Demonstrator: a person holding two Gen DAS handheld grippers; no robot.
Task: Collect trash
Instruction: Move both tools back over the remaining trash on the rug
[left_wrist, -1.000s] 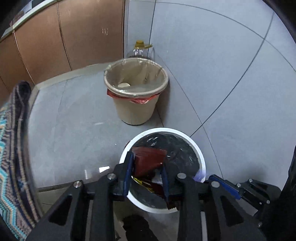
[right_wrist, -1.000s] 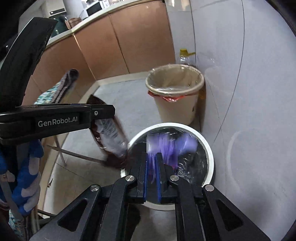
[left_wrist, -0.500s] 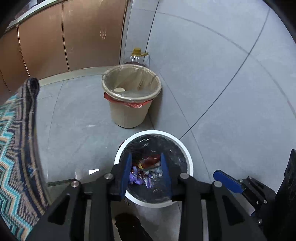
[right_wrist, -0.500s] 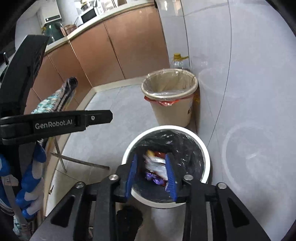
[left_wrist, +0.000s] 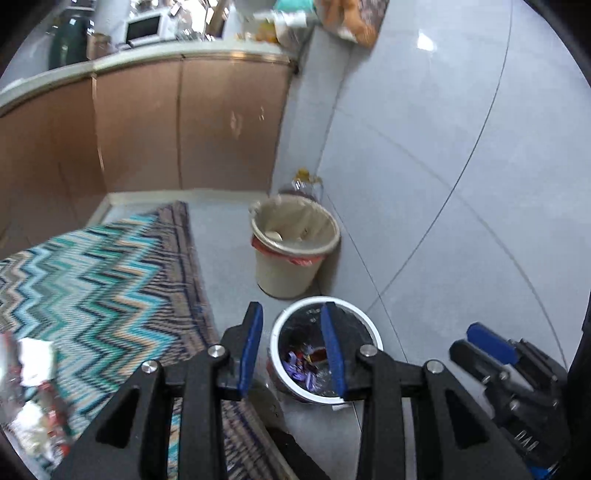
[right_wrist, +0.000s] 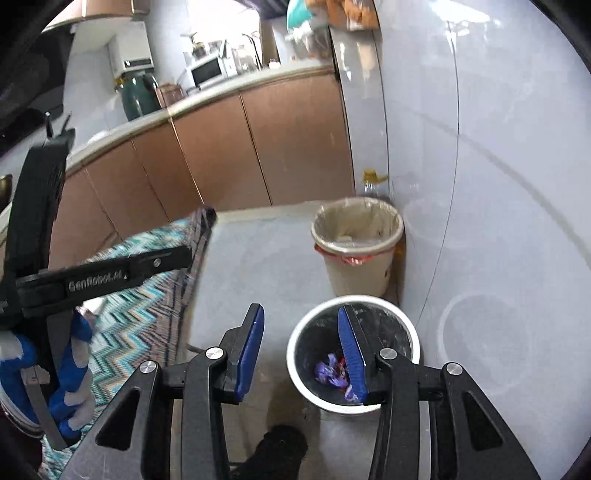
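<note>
The trash (left_wrist: 308, 363) (purple and red wrappers) lay at the bottom of the white bin (left_wrist: 365, 326) with the black liner, which stood on the floor close to the grey tiled wall (left_wrist: 443, 147). My left gripper (left_wrist: 291, 349) hung above it, jaws apart with nothing between them. My right gripper (right_wrist: 301, 350) had just been opening its jaws; they too stood empty over the bin's rim (right_wrist: 295, 343). Just beyond sat the beige bin (left_wrist: 291, 258), near the wall. Bare floor (right_wrist: 258, 266) lay open between the bins and the edge of the zigzag cloth (left_wrist: 92, 277).
</note>
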